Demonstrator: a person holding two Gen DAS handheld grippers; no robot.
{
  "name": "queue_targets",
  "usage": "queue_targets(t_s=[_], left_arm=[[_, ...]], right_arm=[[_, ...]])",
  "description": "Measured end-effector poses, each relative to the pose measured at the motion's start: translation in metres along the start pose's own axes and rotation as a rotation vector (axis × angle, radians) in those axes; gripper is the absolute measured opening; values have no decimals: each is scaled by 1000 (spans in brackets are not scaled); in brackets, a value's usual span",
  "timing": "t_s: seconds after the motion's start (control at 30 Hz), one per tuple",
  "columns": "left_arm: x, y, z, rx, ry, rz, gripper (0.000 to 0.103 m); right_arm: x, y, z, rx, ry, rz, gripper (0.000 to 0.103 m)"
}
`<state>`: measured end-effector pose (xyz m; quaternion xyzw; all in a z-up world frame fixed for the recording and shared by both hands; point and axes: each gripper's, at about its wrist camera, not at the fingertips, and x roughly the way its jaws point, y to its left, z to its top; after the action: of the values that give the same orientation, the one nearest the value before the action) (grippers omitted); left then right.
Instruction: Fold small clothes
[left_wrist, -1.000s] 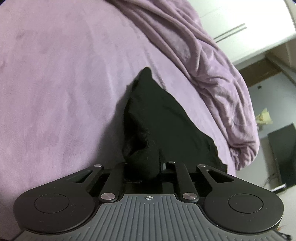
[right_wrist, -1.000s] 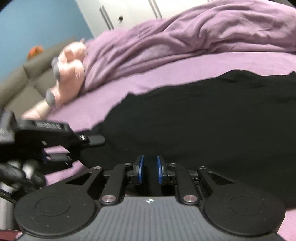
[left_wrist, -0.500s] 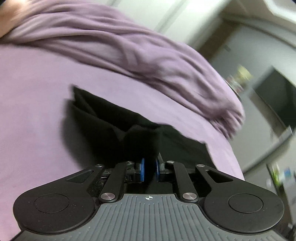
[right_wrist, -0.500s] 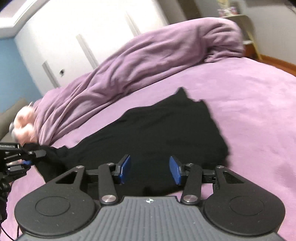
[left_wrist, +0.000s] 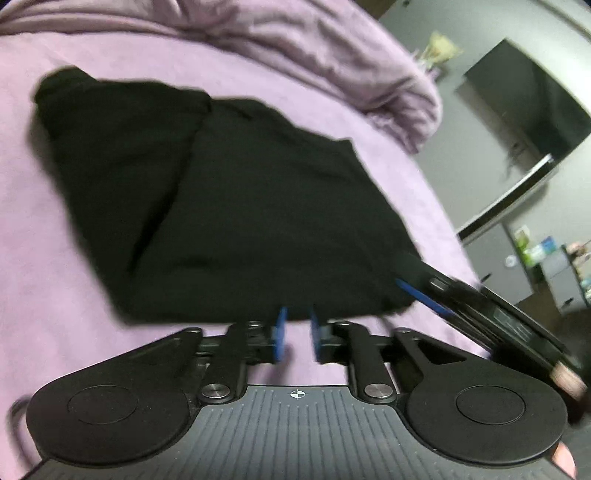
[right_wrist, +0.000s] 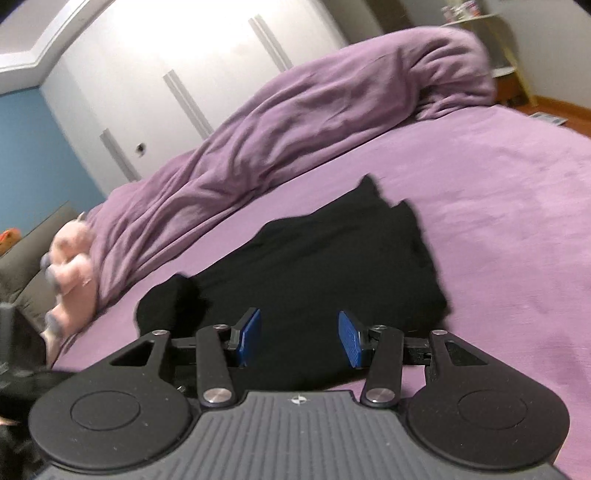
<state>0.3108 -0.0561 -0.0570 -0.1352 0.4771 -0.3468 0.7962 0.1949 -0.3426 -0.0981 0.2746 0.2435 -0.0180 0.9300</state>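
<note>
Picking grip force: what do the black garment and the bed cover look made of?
Black garment: soft matte knit, probably cotton jersey; it lies limp in flat layers, no sheen. Bed cover: purple, fleece-like, with a faintly mottled nap; fibre unclear.

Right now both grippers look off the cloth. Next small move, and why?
Probably close the open right gripper on the near edge of the folded black fabric garment: its blue pads straddle that edge, while the left gripper sits just short of the cloth, holding nothing.
</note>
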Motion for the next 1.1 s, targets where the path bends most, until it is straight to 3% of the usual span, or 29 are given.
queue_targets(t_s=[0.07,0.13,0.23,0.3,0.4,0.5,0.57,0.6,0.63,0.67,0.73,0.83,0.93,1.0,1.1], left_arm=[[-26,10,-7,-19,-52,56,32],[-51,31,-9,-75,-126,174,52],[-79,68,-10,-203,-218,352,73],[-90,96,-12,-317,-202,412,73],[-99,120,-23,-400,-186,416,74],[-103,123,-33,-400,-183,402,76],[-102,119,-33,-394,-186,399,77],[-103,120,-35,-392,-188,401,77],[-103,120,-36,-389,-190,405,78],[-104,119,-38,-387,-190,411,78],[-98,115,-29,-387,-188,416,78],[-93,104,-22,-366,-191,380,78],[-78,87,-13,-321,-192,351,78],[-61,72,-3,-283,-168,333,78],[-33,46,11,-205,-137,307,78]], right_arm=[[10,10,2,-22,38,73,57],[27,27,4,-50,81,160,64],[57,53,12,-70,136,245,74],[86,70,19,-47,205,285,74],[134,88,31,7,292,315,74],[176,99,38,45,362,296,74],[189,107,34,45,364,269,71],[192,111,33,45,346,247,52],[193,113,33,45,330,240,23],[193,116,32,43,320,239,9],[184,120,34,45,277,252,6],[135,104,46,104,117,279,5],[75,63,37,216,-50,178,5],[57,38,18,235,-50,77,5],[54,15,-4,186,50,-41,8]])
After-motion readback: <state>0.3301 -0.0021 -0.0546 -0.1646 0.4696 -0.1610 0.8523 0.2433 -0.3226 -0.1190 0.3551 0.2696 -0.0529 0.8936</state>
